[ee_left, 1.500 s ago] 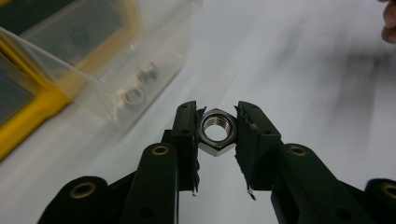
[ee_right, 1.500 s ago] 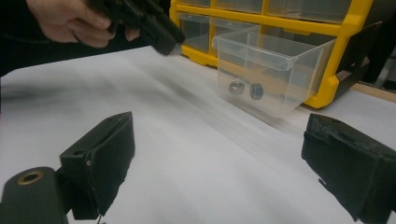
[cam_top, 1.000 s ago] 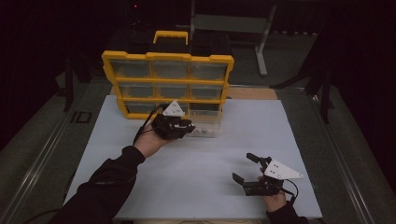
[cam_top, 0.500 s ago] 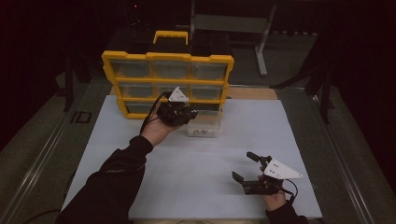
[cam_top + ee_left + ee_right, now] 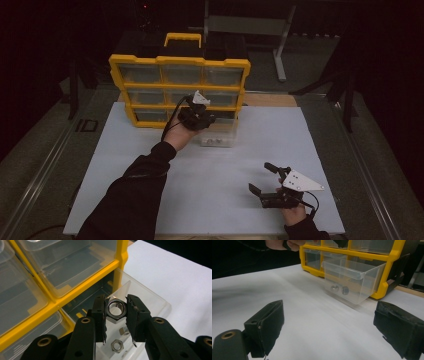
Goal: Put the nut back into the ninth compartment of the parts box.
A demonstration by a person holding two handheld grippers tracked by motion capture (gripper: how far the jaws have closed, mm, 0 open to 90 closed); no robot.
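The left gripper [image 5: 116, 312] is clamped on a steel hex nut [image 5: 116, 309], its pads pressing two opposite flats so the threaded hole faces the camera, and it holds the nut right above the pulled-out clear drawer [image 5: 147, 302] of the yellow organizer [image 5: 179, 62], which looks like the place it is meant to be dropped. The drawer juts from the bottom row onto the white mat [image 5: 150, 150] and already contains a few smaller nuts [image 5: 117, 345] (at least two lie on its floor). The right gripper [image 5: 263, 178] rests on the mat well apart from the drawer, its jaws spread wide with nothing between them, apparently waiting.
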